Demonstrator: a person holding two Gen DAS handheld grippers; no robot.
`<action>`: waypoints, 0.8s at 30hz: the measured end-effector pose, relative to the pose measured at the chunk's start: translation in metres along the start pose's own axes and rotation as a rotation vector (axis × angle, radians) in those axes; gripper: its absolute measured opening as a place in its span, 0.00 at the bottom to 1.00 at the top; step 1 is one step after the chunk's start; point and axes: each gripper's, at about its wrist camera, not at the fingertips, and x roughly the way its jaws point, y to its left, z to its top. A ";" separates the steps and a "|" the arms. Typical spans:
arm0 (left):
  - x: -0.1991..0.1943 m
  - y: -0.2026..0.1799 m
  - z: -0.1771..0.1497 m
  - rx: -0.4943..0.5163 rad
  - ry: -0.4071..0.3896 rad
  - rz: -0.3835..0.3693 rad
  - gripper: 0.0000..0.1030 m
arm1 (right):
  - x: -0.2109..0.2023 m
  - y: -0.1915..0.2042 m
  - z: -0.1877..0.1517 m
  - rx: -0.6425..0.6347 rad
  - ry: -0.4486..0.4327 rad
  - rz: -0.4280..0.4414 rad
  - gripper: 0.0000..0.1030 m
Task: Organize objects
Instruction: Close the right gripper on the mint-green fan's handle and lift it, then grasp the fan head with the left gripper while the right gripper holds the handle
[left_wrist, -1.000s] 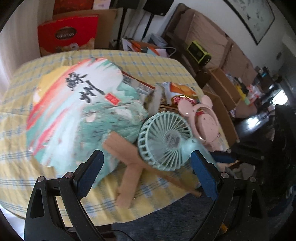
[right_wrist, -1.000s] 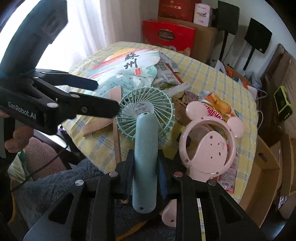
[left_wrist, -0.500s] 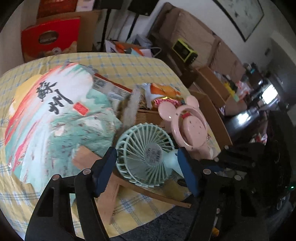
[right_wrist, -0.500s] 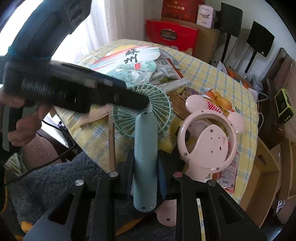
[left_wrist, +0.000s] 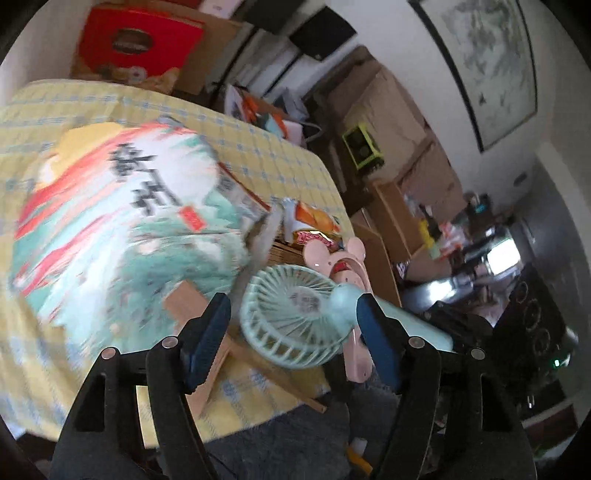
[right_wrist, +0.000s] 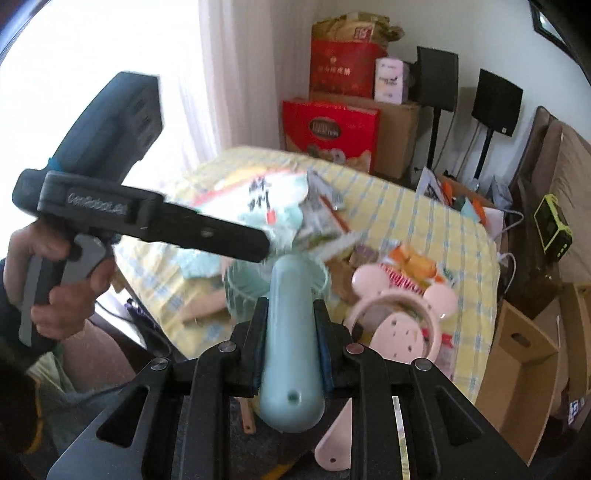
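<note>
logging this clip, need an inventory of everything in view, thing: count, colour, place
handheld fan: 1, mint green, table's near edge, handle held
mouse-ear fan: 1, pink, right of the green one
paper fan: 1, white, red and teal, flat on table
snack bag: 1, orange, behind the pink fan
tablecloth: 1, yellow check, over table
gift box: 1, red, behind table
left tongs: 1, black, blue pads, open around fan head
right tongs: 1, black, shut on fan handle
</note>
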 end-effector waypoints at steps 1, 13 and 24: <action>-0.006 0.004 -0.004 -0.020 -0.009 -0.005 0.65 | -0.002 0.000 0.003 0.001 -0.003 -0.002 0.21; 0.009 0.014 -0.037 -0.245 -0.037 -0.111 0.77 | -0.008 -0.008 0.003 0.082 -0.020 0.055 0.21; 0.035 0.040 -0.036 -0.531 -0.100 -0.250 0.88 | -0.015 -0.017 -0.004 0.169 -0.066 0.127 0.21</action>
